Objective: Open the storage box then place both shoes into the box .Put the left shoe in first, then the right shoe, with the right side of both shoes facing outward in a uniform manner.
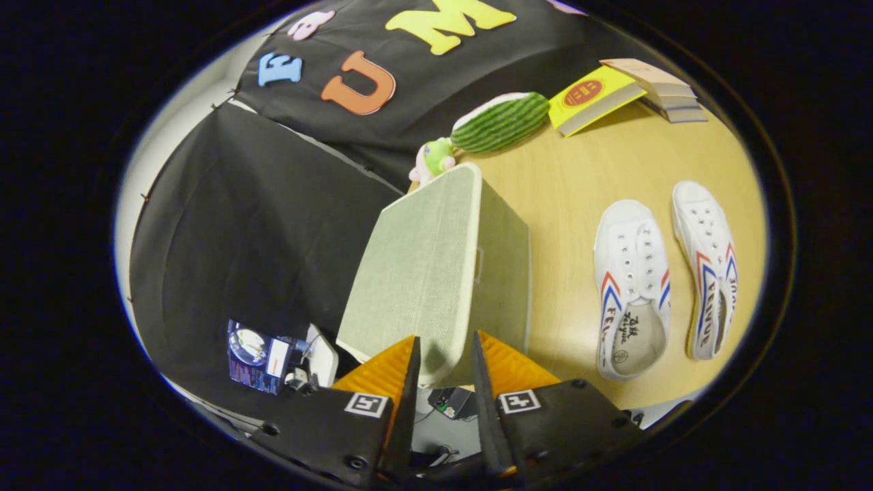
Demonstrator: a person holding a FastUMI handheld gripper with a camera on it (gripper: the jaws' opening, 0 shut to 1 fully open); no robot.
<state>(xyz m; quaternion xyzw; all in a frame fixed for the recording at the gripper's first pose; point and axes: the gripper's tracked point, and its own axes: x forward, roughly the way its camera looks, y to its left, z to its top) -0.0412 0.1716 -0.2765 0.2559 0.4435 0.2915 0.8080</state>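
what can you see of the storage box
The storage box is a pale green-grey cube that looks covered in woven fabric, with lighter cream edging. Its lid is shut, and a small pull tab shows on one side. It stands on the wooden table, apart from the two shoes. The gripper has its fingers open to either side of the lid's near corner; whether they touch it is unclear.
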